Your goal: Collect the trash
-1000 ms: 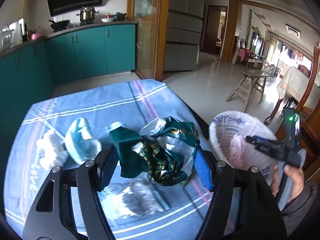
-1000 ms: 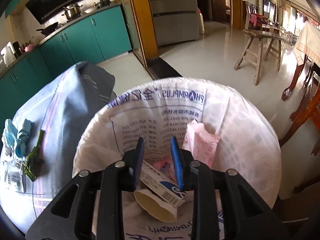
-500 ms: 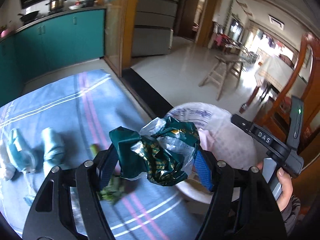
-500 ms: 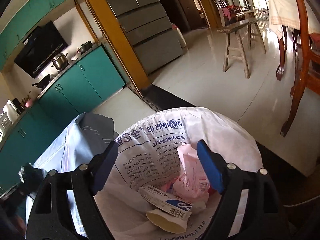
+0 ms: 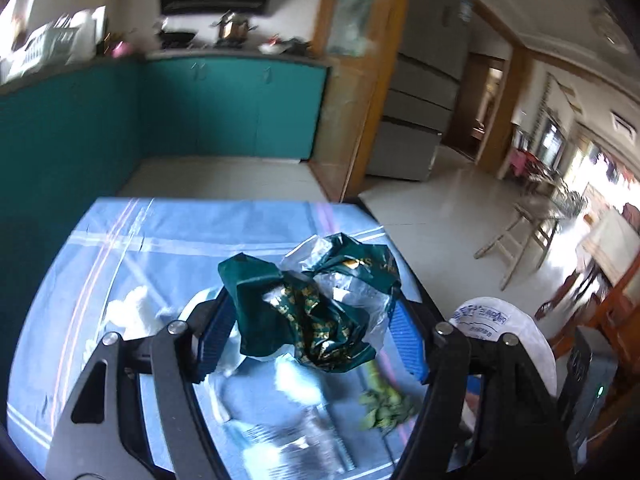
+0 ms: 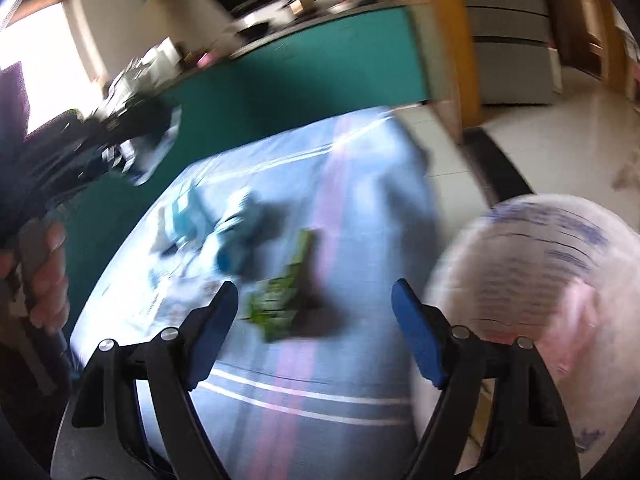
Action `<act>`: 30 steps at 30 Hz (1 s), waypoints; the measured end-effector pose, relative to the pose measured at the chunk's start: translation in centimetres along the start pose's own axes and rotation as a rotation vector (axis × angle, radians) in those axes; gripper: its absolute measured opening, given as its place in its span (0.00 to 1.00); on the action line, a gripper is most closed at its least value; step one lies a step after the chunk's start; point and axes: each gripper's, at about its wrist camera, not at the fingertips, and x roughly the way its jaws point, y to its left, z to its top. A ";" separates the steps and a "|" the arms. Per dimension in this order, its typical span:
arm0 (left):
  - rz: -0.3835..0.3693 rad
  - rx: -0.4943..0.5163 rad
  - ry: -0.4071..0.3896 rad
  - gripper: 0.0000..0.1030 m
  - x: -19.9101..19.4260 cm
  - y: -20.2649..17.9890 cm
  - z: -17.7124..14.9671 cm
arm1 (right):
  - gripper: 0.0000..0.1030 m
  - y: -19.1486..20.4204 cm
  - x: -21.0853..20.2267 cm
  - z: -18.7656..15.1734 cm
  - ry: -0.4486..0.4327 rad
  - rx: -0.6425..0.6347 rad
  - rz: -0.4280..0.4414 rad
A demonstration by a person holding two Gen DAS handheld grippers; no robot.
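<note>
The left gripper [image 5: 310,334] squeezes a crumpled green wrapper [image 5: 312,300] mid-frame, above the table. The right gripper [image 6: 314,322] is wide open, holding nothing. The bin [image 5: 508,332] sits lower right; the loose wrapper could slip out before reaching it.

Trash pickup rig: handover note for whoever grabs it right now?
Left gripper: shut on crumpled dark green and clear plastic wrapper, held above the blue striped tablecloth, not yet over the bin.
Right gripper: open, nothing between its pads, aimed at the table.
White bag-lined trash bin: beside the table's right edge, pink wrapper already in it.
Left: drop the green wrapper, then collect the leafy green scrap, light blue face masks and white crumpled tissue.
</note>
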 end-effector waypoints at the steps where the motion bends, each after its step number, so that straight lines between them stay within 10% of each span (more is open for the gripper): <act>1: -0.005 -0.018 0.016 0.69 0.2 0.7 -0.2 | 0.76 1.2 0.9 0.3 0.029 -0.027 0.003; 8: 0.017 -0.036 0.014 0.69 -0.8 3.0 -0.3 | 0.75 7.0 5.2 0.3 0.117 -0.204 -0.113; 18: 0.025 -0.051 0.000 0.69 -1.9 4.4 -0.6 | 0.06 6.7 4.6 -0.1 0.070 -0.226 -0.198; 30: 0.032 -0.044 -0.006 0.69 -1.7 3.6 -0.8 | 0.02 1.8 -2.1 1.2 -0.123 -0.021 0.002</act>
